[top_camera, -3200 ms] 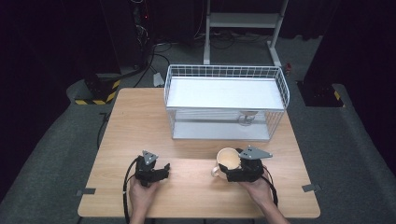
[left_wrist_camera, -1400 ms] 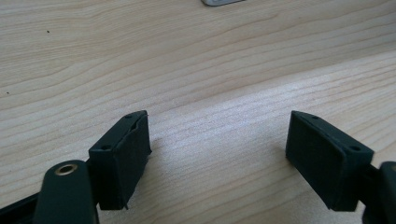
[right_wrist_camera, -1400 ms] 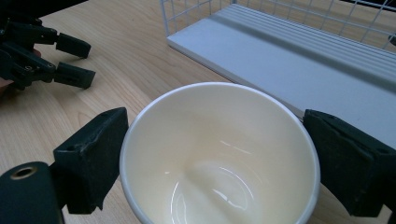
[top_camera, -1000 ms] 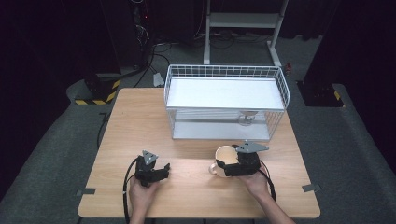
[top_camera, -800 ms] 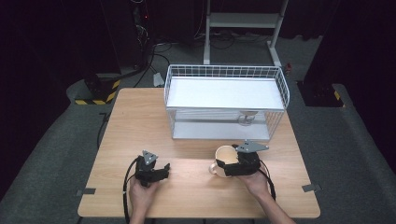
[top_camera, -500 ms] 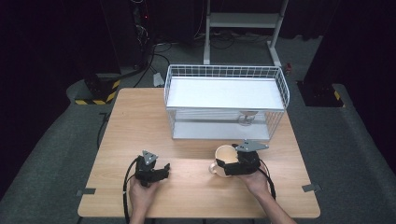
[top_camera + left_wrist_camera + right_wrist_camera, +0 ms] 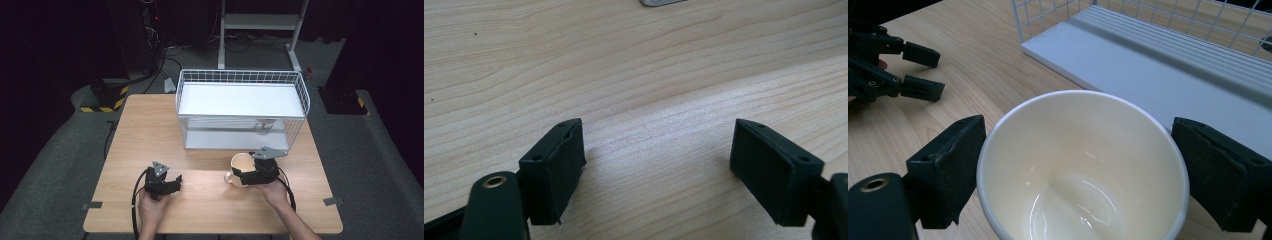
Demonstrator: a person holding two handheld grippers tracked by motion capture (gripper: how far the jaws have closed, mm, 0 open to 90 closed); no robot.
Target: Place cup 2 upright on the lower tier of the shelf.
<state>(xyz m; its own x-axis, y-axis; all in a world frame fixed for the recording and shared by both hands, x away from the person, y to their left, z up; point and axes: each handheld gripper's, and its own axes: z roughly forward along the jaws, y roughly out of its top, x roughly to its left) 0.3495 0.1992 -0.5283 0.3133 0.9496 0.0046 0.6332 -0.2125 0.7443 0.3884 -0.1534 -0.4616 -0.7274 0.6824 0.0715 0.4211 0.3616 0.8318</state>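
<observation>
A cream cup with a small handle is near the table's front right, just before the wire basket. My right gripper is shut on the cup, one black jaw pressed to each side of its rim. In the right gripper view the cup is empty and upright between the jaws of my right gripper. My left gripper rests low over the wooden table at the front left. It is open, and in the left gripper view only bare wood lies between the jaws of my left gripper.
The white wire basket holds a flat white ribbed board and stands at the back right of the table. My left gripper shows farther off in the right gripper view. Dark floor, cables and a metal stand lie beyond the table.
The right gripper and the cup have shifted slightly away from the front edge, toward the basket. The left gripper has stayed where it was.
</observation>
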